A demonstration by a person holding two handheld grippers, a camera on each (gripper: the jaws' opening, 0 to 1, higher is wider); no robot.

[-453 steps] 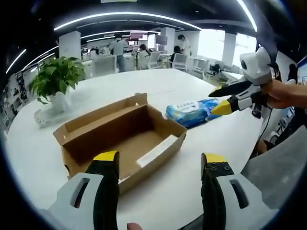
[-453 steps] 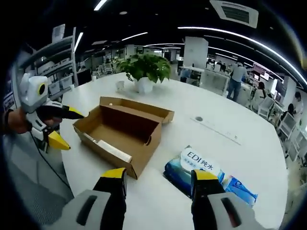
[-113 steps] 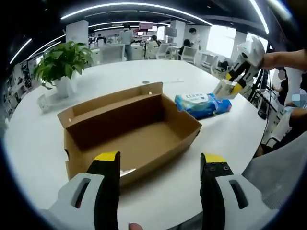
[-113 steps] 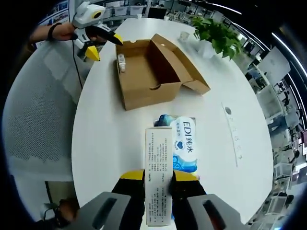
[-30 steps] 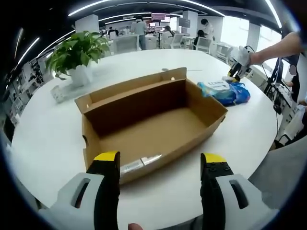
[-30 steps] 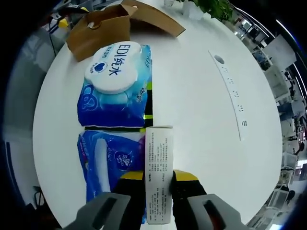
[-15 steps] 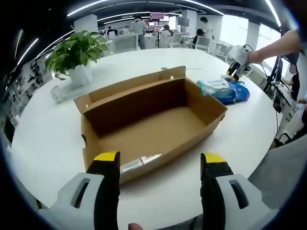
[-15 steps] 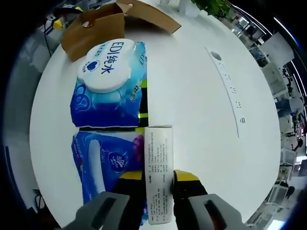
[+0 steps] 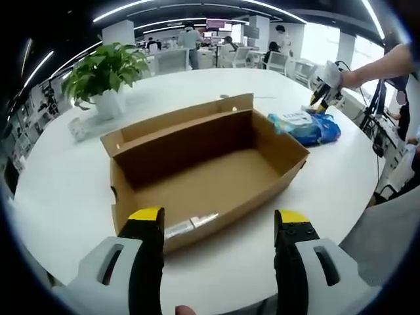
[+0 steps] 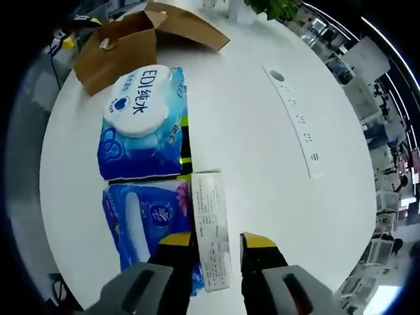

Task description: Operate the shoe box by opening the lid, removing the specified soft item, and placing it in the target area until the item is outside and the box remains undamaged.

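The brown cardboard shoe box (image 9: 203, 177) stands open on the white round table (image 9: 59, 190), straight ahead of my left gripper (image 9: 220, 220), whose jaws are open and hold nothing. A pale strip (image 9: 190, 225) lies inside against the box's near wall. Right of the box lie blue wipes packs (image 9: 305, 125), with my right gripper (image 9: 326, 88) over them in a person's hand. From above, a slim white carton (image 10: 210, 223) lies tilted between the jaws of my right gripper (image 10: 218, 239), with a gap on its right side. It rests beside a blue soft pack (image 10: 144, 223) and a white-lidded wipes pack (image 10: 139, 125).
A potted plant (image 9: 105, 72) stands at the table's far left, with a small white object (image 9: 77, 128) near it. A white cable strip (image 10: 295, 118) is set into the tabletop right of the packs. The shoe box (image 10: 118, 49) lies beyond them. Office desks and people fill the background.
My right gripper has lowered the white carton beside the blue packs and its jaws have parted; the carton now sits tilted and loose. The left gripper has hardly moved.
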